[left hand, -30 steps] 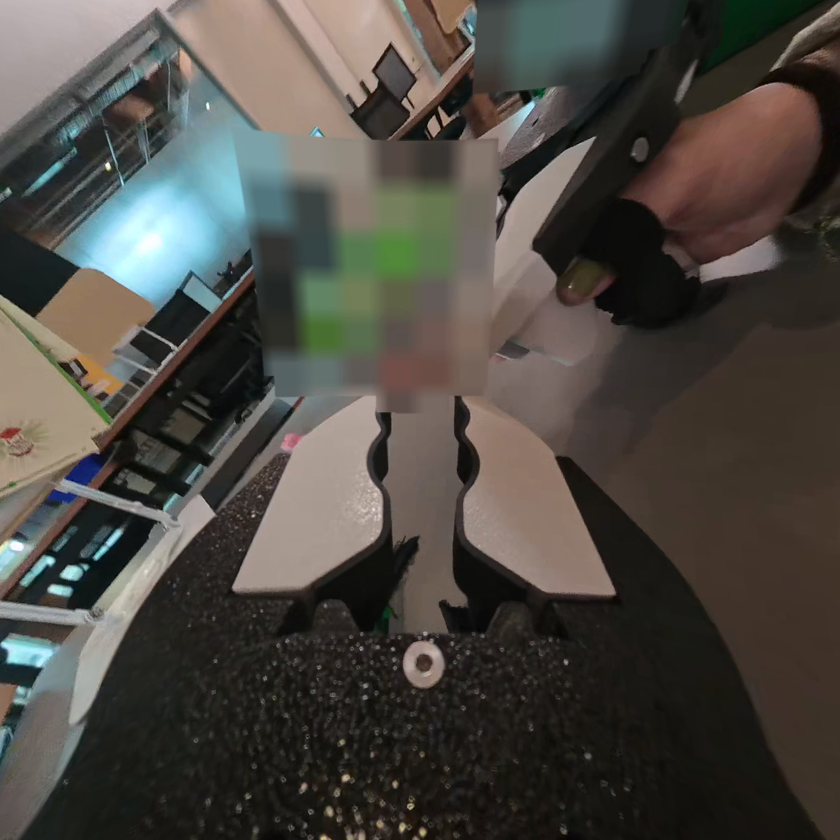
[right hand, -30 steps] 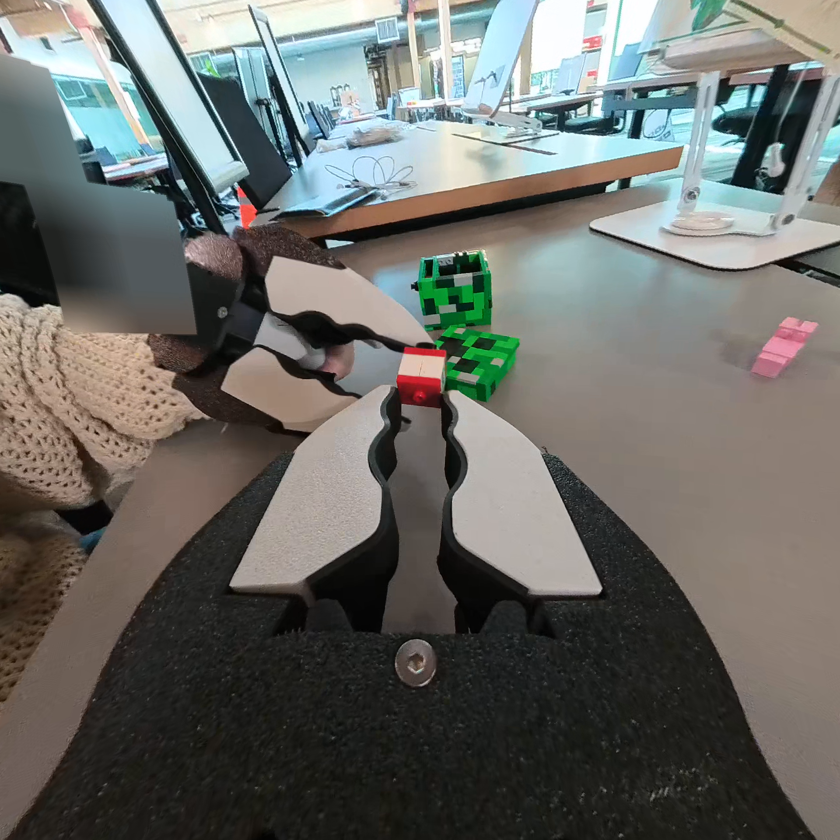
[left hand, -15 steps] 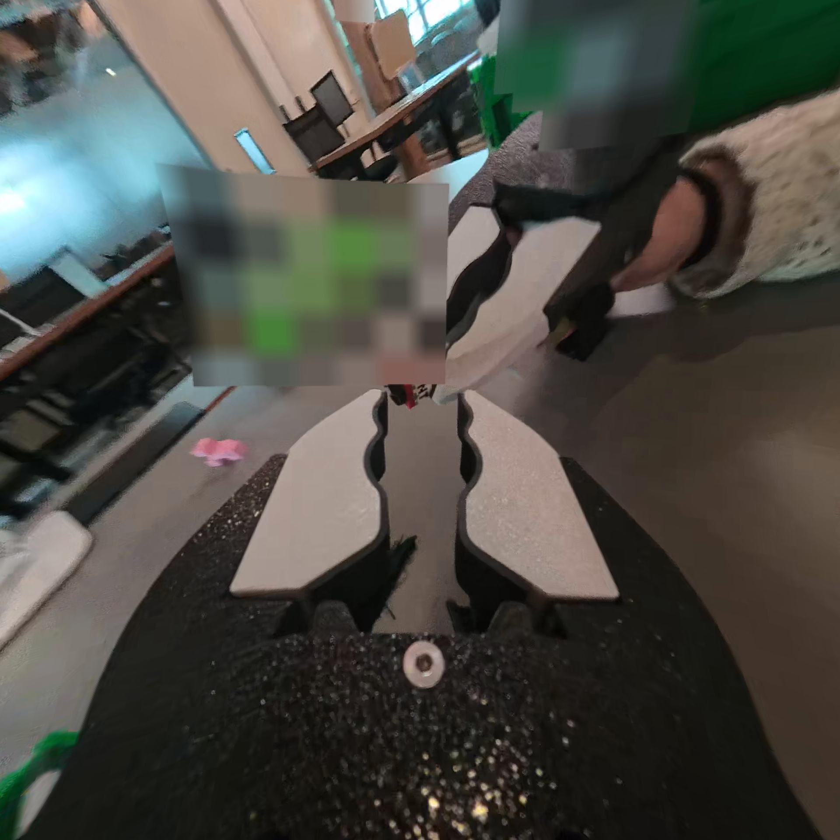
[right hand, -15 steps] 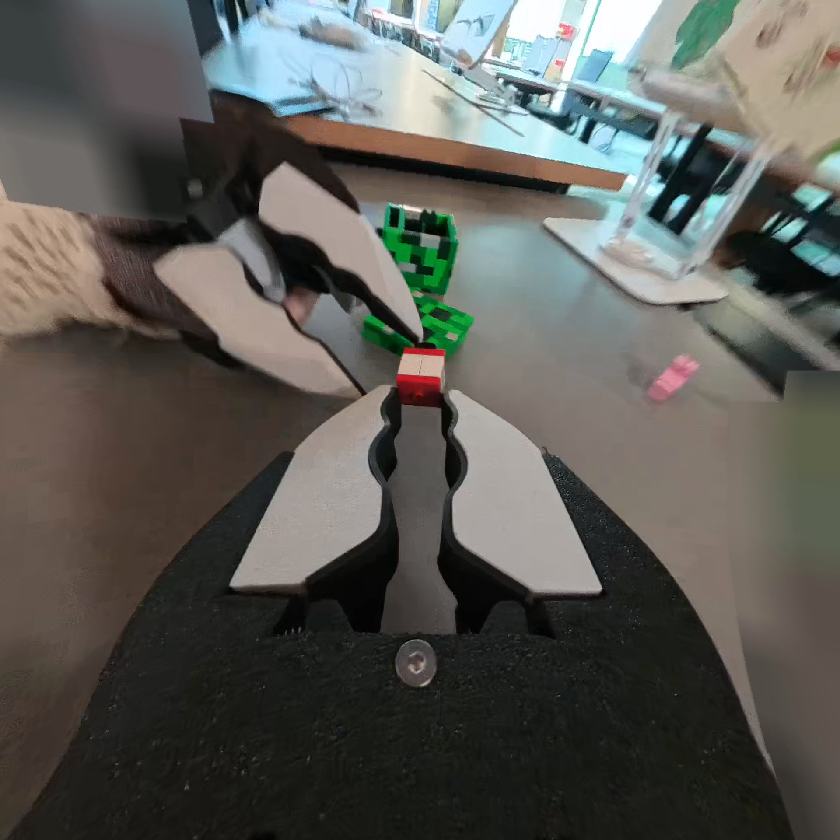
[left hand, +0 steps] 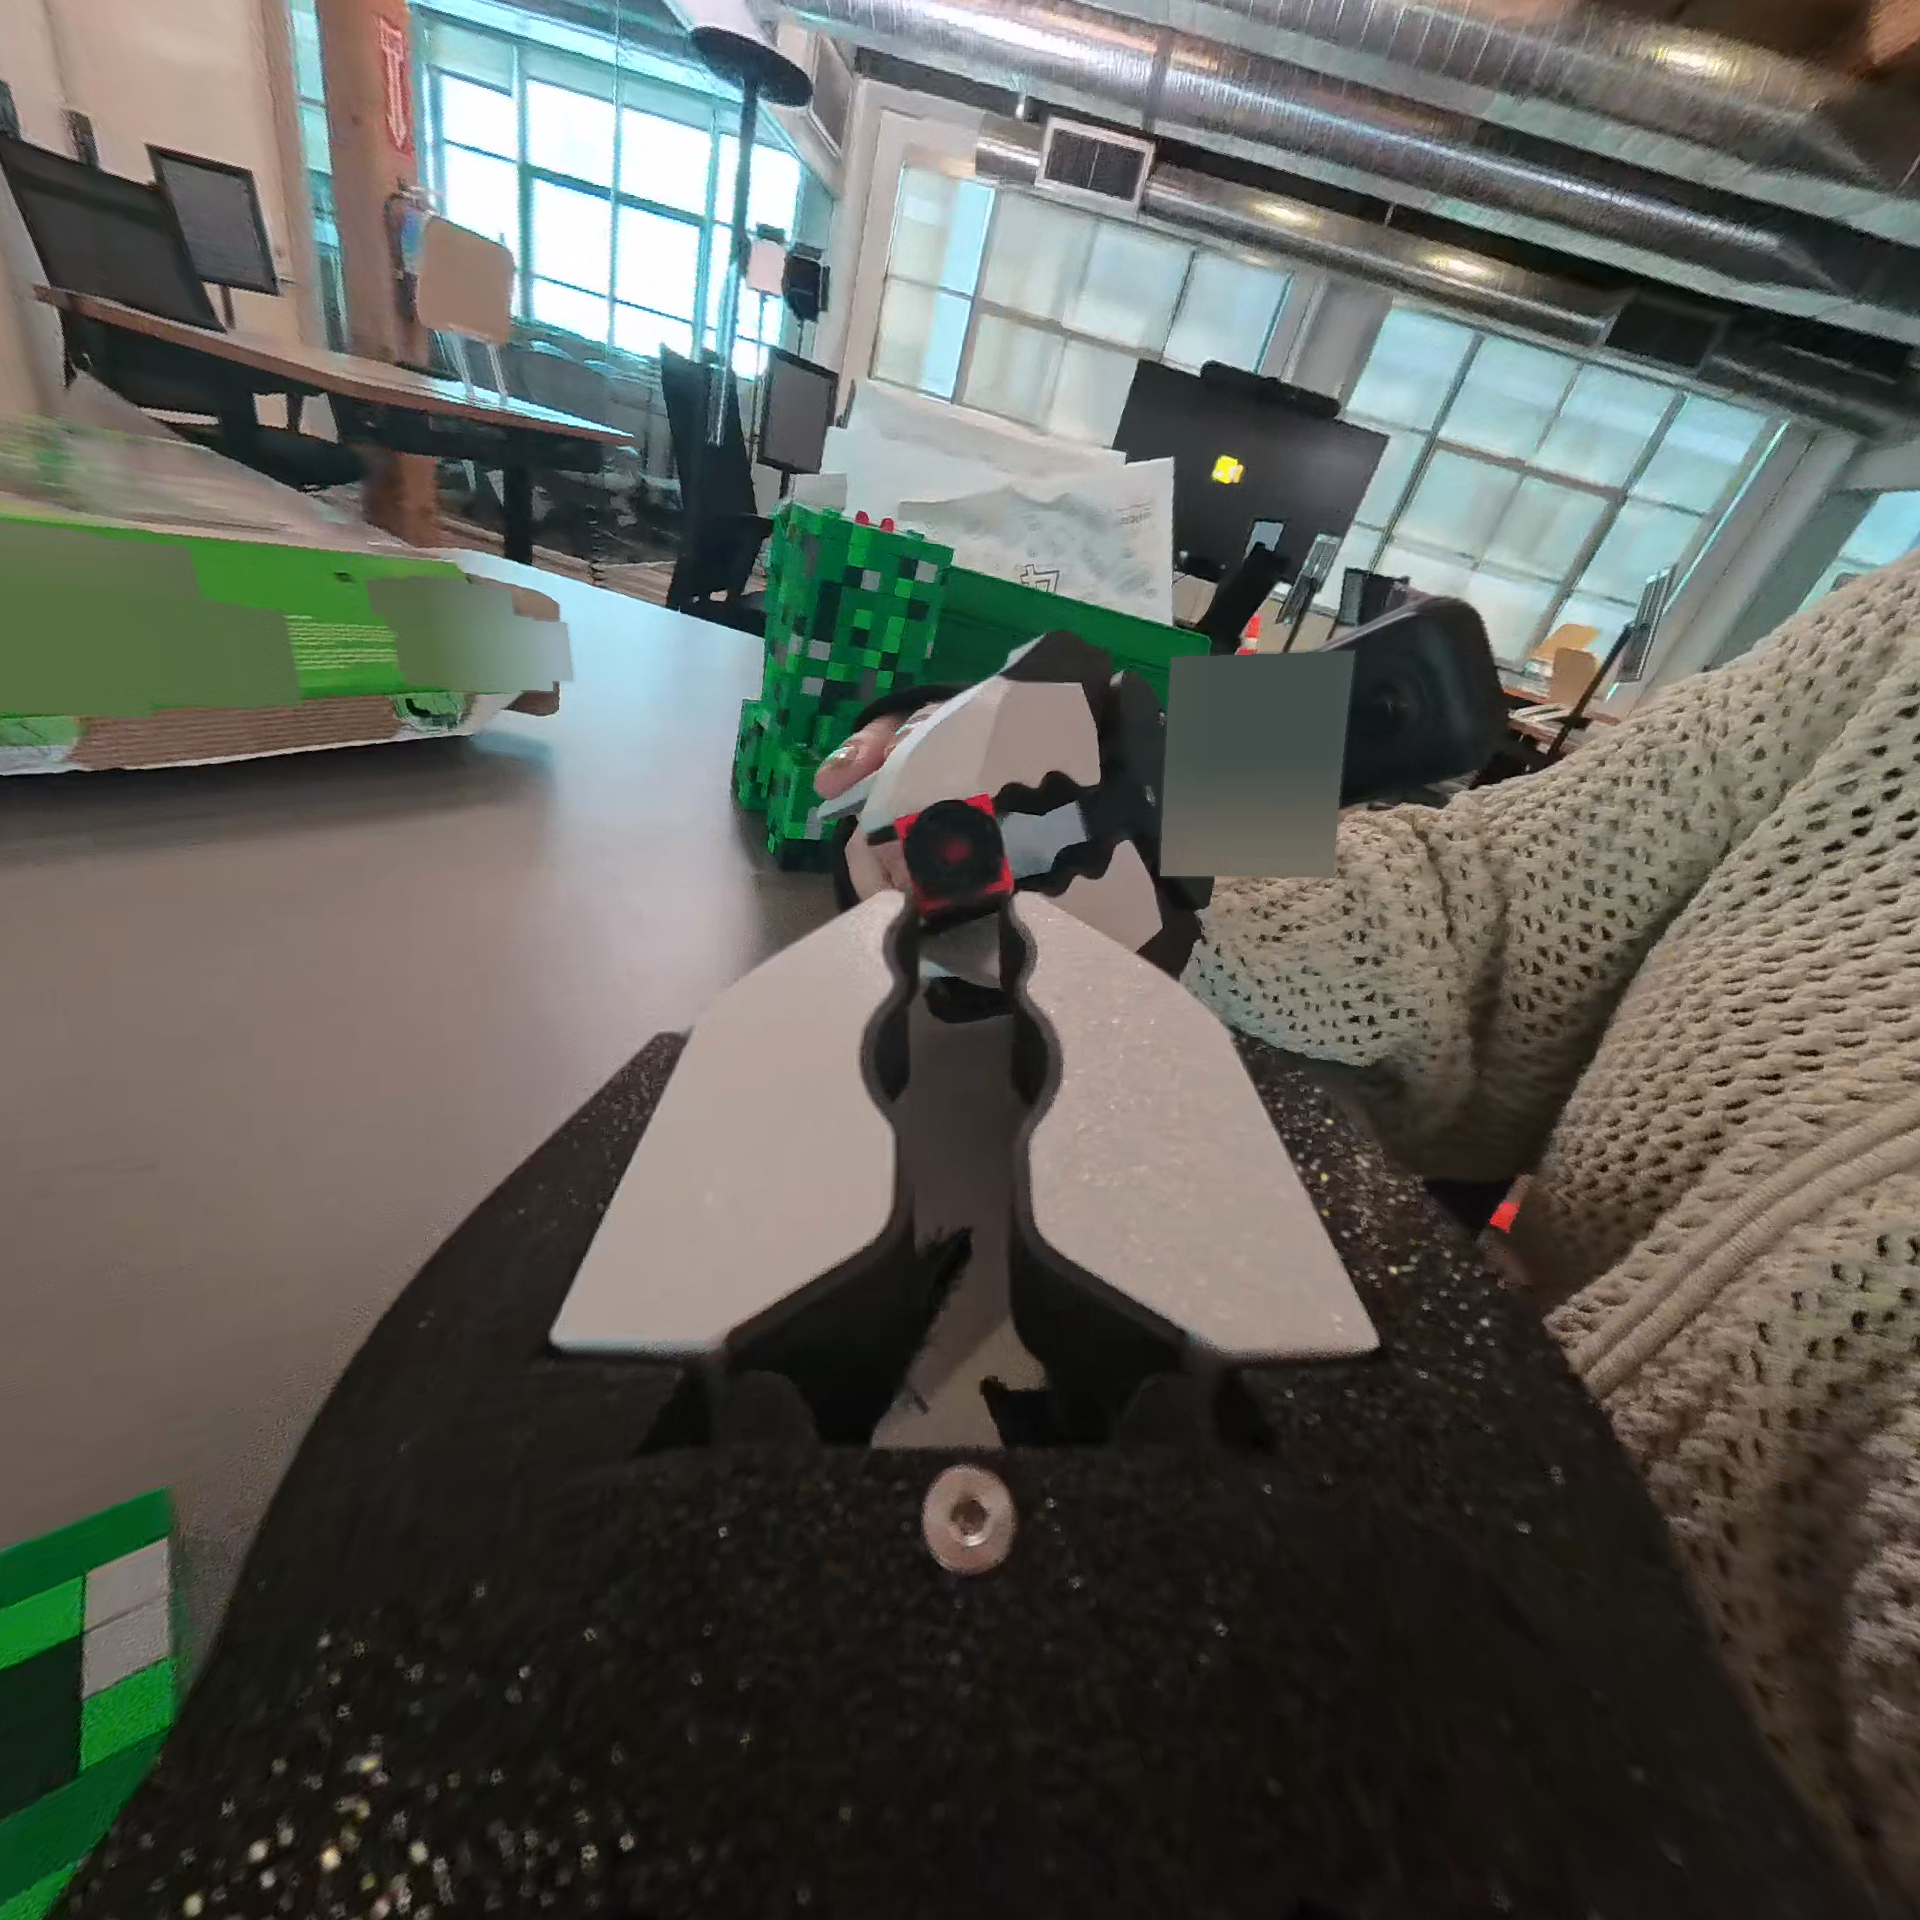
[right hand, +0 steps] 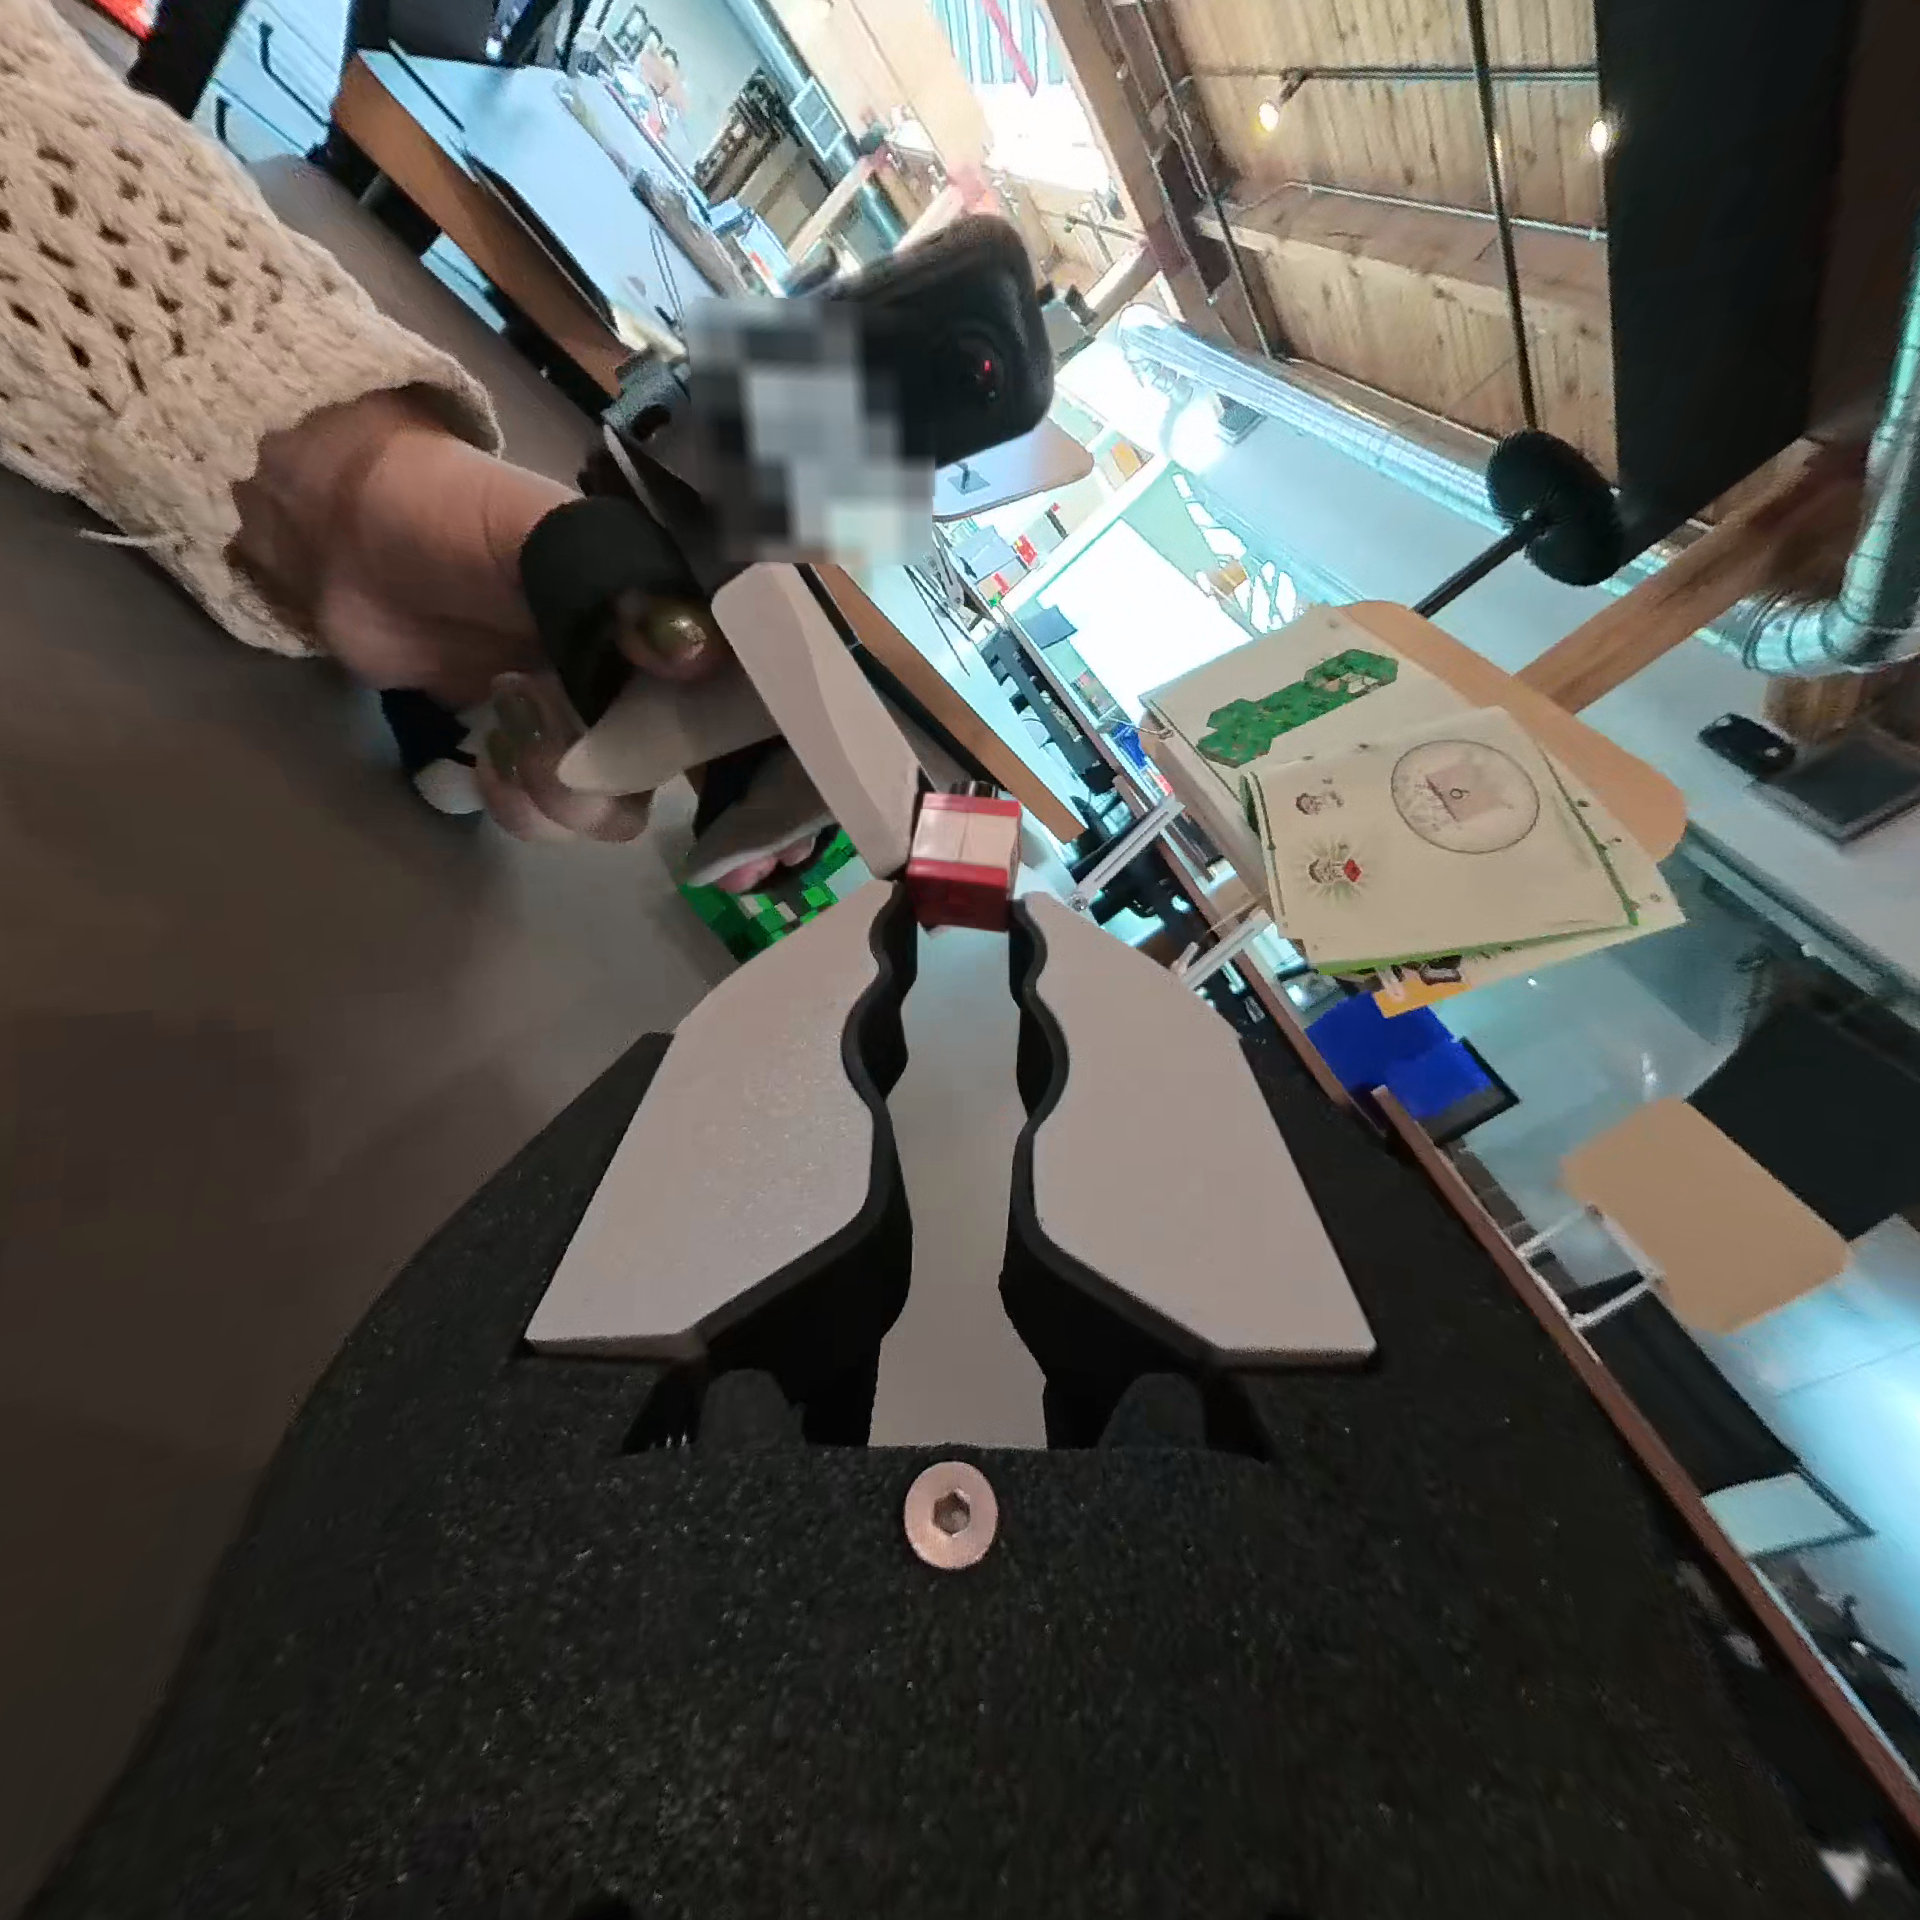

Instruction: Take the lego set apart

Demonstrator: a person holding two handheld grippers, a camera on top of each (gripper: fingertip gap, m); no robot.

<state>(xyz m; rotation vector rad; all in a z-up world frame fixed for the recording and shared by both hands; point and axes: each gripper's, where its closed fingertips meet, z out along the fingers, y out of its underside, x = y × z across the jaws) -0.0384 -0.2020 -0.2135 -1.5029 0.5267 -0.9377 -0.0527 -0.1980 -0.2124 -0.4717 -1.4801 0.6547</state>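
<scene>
A small red and white lego block [right hand: 961, 862] sits between my right gripper's [right hand: 958, 906] fingertips, held up off the table. In the left wrist view the same block [left hand: 956, 857] shows a red face with a dark round centre, and it sits between my left gripper's [left hand: 956, 906] fingertips too. The two grippers meet nose to nose on it. The right gripper [left hand: 997, 769] shows beyond the block in the left wrist view. The left gripper [right hand: 821, 748] shows at the upper left in the right wrist view. A tall green pixel-patterned lego figure [left hand: 842, 665] stands on the table behind.
A green cardboard box [left hand: 208, 634] lies at the far left of the grey table [left hand: 312, 935]. A green lego piece [left hand: 73, 1662] is at the bottom left, another [right hand: 748, 904] below the grippers. A knitted sleeve [left hand: 1558, 935] fills the right. A booklet on a stand [right hand: 1434, 810] is beyond. My left and right fingertips are right by each other.
Both grippers have swung round and tilted. The left gripper's jaws have narrowed around the red and white block that the right gripper held throughout. The block is now higher above the table.
</scene>
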